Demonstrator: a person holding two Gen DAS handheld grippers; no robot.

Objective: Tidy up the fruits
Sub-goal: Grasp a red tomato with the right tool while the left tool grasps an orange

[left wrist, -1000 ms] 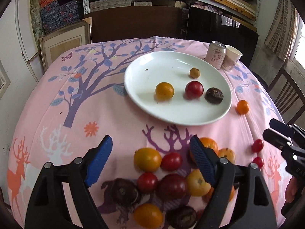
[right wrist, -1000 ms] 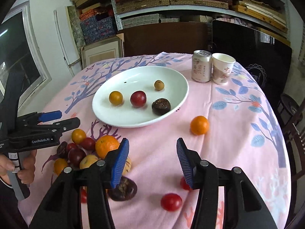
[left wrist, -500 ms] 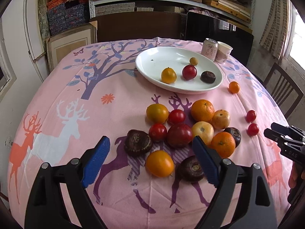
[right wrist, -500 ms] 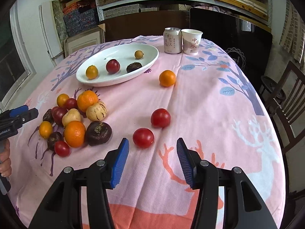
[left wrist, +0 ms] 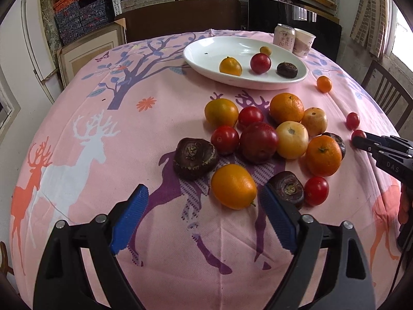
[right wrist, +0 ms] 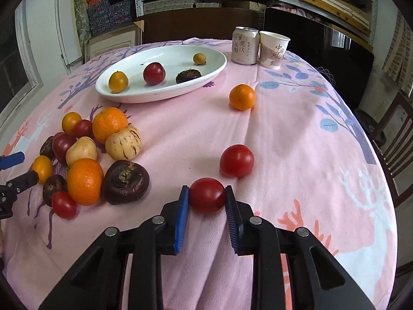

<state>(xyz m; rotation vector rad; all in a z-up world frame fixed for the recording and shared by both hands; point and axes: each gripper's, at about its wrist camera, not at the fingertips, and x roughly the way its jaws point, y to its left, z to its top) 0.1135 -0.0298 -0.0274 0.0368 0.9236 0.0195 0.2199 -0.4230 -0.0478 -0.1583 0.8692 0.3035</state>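
Tomato (right wrist: 207,195) sits pinched between my right gripper (right wrist: 207,199) pads on the counter (right wrist: 296,134), low and squared for a clean lift toward the plate (right wrist: 216,71); my left gripper (left wrist: 204,208) hangs wide open, empty, before the fruit pile (left wrist: 260,142), ready for the next pick.

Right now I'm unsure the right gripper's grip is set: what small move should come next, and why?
Probably lift the red tomato a little. The right gripper has its blue pads against both its sides, but it still sits on the tablecloth. The white plate beyond has room; the left gripper is open, idle.
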